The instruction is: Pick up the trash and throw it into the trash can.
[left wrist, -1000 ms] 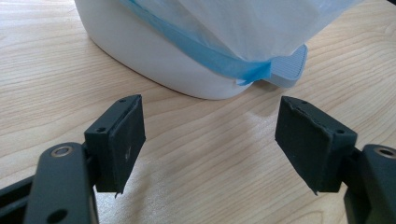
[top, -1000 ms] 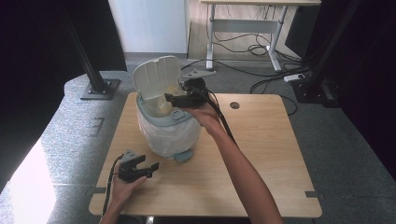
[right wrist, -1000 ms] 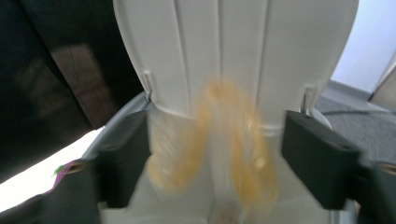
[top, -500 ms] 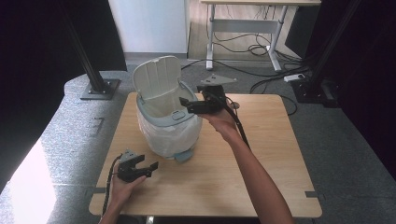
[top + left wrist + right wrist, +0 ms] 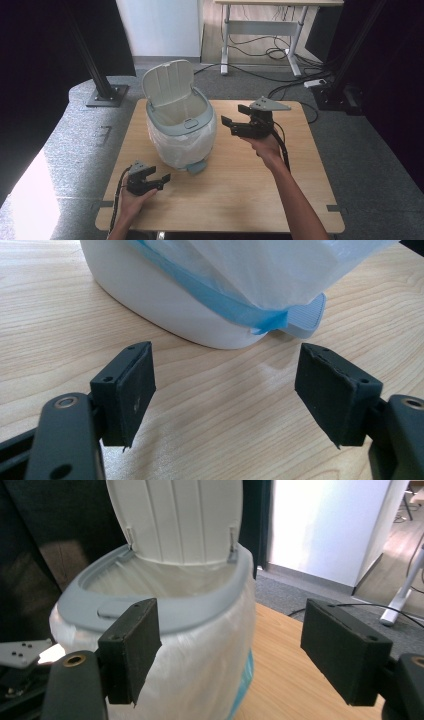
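White bin (image 5: pixel 182 130), lid up, bag-lined; left gripper (image 5: pixel 155 179) and right gripper (image 5: pixel 233 116) gape, holding nothing.

Left gripper (image 5: pixel 225 390) fingers (image 5: pixel 131 390) spread (nothing between) before the bin (image 5: pixel 165 305) base.

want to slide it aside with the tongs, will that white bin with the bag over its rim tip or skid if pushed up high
Probably tips rather than skids: the bin stands tall, and its raised lid puts weight high at the back. It looks like light plastic, so a low push near the pedal should slide it. The bag over its sides looks thin and slippery; pads may slip there.
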Tool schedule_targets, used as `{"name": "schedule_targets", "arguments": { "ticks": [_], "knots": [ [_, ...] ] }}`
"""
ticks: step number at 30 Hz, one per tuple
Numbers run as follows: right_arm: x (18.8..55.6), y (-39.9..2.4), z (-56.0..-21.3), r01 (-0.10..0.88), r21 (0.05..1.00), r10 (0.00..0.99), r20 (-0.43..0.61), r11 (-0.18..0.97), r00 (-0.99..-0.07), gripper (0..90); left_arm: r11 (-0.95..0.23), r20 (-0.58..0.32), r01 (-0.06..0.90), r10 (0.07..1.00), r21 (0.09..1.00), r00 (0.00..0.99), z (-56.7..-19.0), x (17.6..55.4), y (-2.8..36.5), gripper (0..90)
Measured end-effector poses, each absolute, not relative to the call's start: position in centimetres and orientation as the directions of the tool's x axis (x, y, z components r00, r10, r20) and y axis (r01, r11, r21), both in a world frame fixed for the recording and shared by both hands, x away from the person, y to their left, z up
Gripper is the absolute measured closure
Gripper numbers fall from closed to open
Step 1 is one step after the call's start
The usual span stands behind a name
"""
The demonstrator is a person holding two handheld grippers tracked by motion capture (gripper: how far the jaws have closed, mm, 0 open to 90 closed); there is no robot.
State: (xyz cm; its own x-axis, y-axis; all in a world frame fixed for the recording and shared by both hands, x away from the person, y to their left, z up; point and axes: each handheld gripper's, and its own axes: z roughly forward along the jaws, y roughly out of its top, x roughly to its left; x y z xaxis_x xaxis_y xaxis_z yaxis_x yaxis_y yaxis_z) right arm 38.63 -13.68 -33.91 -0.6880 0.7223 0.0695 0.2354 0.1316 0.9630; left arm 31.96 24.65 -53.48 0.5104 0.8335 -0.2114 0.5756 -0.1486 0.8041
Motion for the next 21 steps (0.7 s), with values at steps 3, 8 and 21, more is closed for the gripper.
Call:
{"name": "schedule_targets", "arguments": {
  "ticks": [3,8,21],
  "knots": [
    [37.9,-14.9,-34.5,0.235,0.964,0.731,0.071,0.124,-0.678,24.4,-0.151,-0.21,0.576,0.833,0.804,0.511,-53.5,32.0,24.6,23.9],
    [36.9,-16.7,-35.9,0.236,0.965,0.746,0.076,0.111,-0.661,25.6,-0.15,-0.211,0.576,0.833,0.804,0.511,-53.5,32.0,24.6,24.0],
    [33.6,-21.5,-42.4,0.287,0.953,0.794,0.099,0.098,-0.6,26.8,-0.143,-0.207,0.571,0.839,0.809,0.504,-53.3,31.9,24.6,23.9]
  ]
}}
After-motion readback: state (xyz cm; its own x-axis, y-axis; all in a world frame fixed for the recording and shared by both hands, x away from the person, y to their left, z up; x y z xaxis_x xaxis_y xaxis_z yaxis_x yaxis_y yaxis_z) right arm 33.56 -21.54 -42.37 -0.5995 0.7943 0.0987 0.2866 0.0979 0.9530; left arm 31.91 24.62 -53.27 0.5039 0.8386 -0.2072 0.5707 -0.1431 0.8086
